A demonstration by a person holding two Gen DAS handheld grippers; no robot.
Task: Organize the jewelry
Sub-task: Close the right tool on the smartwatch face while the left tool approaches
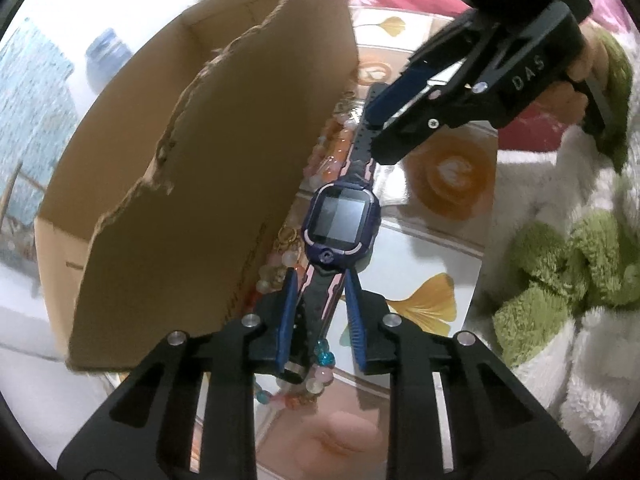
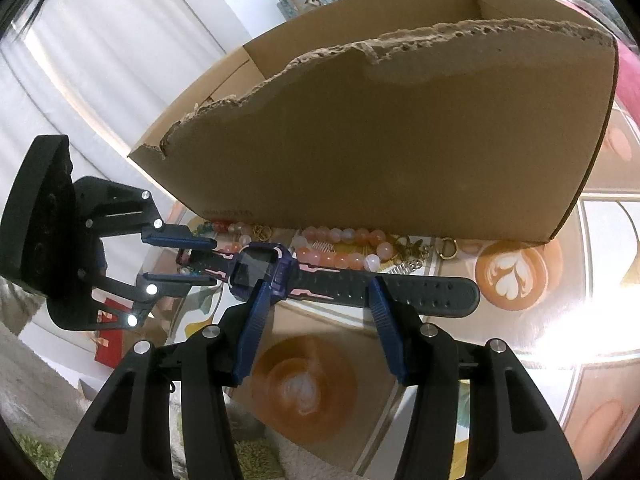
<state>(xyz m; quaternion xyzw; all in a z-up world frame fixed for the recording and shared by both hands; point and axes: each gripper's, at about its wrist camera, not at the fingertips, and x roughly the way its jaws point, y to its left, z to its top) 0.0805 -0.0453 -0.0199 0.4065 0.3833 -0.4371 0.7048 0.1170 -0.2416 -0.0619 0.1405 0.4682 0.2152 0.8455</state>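
Observation:
A purple-and-black kids' watch [image 1: 340,220] [image 2: 264,272] lies stretched out on the table beside an open cardboard box [image 1: 200,200] [image 2: 400,140]. My left gripper [image 1: 320,276] [image 2: 214,262] is shut on the watch's pink-striped strap, just below the face, with its blue pads against the strap's two edges. My right gripper [image 2: 319,282] [image 1: 376,132] stands open over the other, plain black strap. The strap runs across from one of its fingertips to the other and nothing is pinched. Pink and orange bead bracelets [image 2: 344,240] [image 1: 332,152] lie between the watch and the box wall.
The box has a torn upper edge and stands close behind the jewelry. A gold ring and chain pieces [image 2: 448,248] lie at its foot. The glossy tablecloth [image 2: 512,276] shows latte prints. A green and white plush blanket [image 1: 560,260] lies past the table's edge. A hand [image 1: 584,68] holds the right gripper.

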